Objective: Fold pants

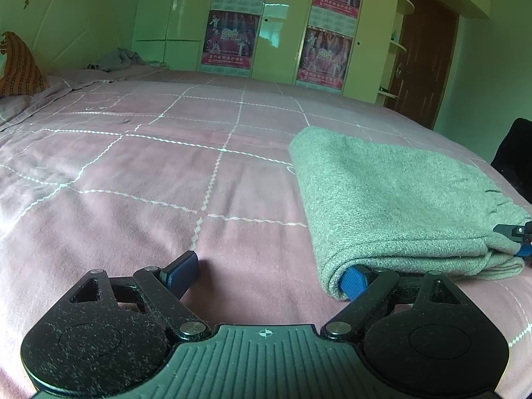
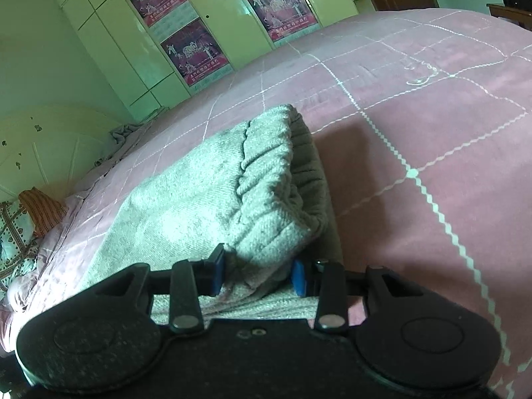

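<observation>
Pants: grey woollen-looking knit pants (image 1: 399, 199), folded into a thick flat bundle, lying on the bed nr its right/front part in the left wrist view. In the right wrist view the gathered elastic waistband end (image 2: 266, 173) is lifted & bunched above the lower layers.

Bed: pink bedsheet w/ white zigzag grid lines (image 1: 166, 173) — pants rest straight on it; some wrinkles far left.

Left gripper: black two-finger gripper w/ blue pads (image 1: 269, 272), jaws wide apart, low over the sheet. Left finger's pad over bare sheet; right finger's blue pad (image 1: 354, 281) is at the rolled nr corner of the pants, touching or tucked just under the fold edge — can't tell which. Nothing pinched betw. the pads.

Right gripper: black two-finger gripper w/ blue pads (image 2: 257, 277), jaws partly closed, clamped on a bunched wad of the grey fabric at the waistband end; cloth fills the gap, both pads pressing on it. Its tip also shows at the right edge of the left wrist view (image 1: 518, 239), against the pants' side.

Background: pale green-tinted wardrobe doors (image 1: 173, 16) w/ red-purple calendar posters (image 1: 231, 38); brown wooden door (image 1: 422, 63) at right; orange striped cushion (image 1: 18, 66) far left; a crumpled grey cloth (image 1: 116, 60) at the far end of the bed.
</observation>
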### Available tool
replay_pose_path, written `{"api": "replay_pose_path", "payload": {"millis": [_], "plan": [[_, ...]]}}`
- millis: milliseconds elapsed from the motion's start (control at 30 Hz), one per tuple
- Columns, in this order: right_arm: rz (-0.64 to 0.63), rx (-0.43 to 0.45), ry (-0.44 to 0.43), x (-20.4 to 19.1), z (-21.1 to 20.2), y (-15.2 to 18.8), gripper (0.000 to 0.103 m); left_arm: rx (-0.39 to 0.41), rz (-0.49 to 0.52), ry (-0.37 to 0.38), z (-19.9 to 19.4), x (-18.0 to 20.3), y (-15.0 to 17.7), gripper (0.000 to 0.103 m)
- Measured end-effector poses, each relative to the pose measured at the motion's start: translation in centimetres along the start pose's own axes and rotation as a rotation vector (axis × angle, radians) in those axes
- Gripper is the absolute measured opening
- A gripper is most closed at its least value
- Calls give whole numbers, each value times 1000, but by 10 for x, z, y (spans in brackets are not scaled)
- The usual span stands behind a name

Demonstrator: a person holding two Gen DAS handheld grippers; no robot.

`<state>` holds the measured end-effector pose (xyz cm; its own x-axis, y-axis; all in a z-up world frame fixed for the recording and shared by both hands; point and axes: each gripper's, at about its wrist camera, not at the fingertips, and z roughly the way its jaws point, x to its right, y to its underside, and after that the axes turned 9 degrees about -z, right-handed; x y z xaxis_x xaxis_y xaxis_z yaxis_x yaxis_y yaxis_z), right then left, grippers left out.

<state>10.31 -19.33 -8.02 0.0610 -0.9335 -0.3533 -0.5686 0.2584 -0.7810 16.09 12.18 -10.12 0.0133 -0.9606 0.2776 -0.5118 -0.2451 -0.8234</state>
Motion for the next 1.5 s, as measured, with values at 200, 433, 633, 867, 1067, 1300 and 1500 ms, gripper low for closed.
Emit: {"api": "replay_pose_path", "payload": {"millis": [200,433,633,867,1067,1300,1500], "plan": [[19,2,-5,1,9,-3,37,-2,8,-12,-2,2,2,87],[9,-13,-31,4,10,-5,45,-48,2,-46,-14,4,1,87],[-79,17,29,7,-21,-11,69,-22,-94,-51,-52,-4,-3,87],[-208,126,66,3,-40,-36,32,75,-46,158,-37,30,-58,54],[-461,115,69,-43,0,-51,22,-192,-24,245,41,57,-52,52],[-542,2,112,-37,32,-52,28,-117,-57,297,27,52,-77,52],[-545,89,104,-40,45,-96,30,-222,-69,260,88,58,-95,52]]}}
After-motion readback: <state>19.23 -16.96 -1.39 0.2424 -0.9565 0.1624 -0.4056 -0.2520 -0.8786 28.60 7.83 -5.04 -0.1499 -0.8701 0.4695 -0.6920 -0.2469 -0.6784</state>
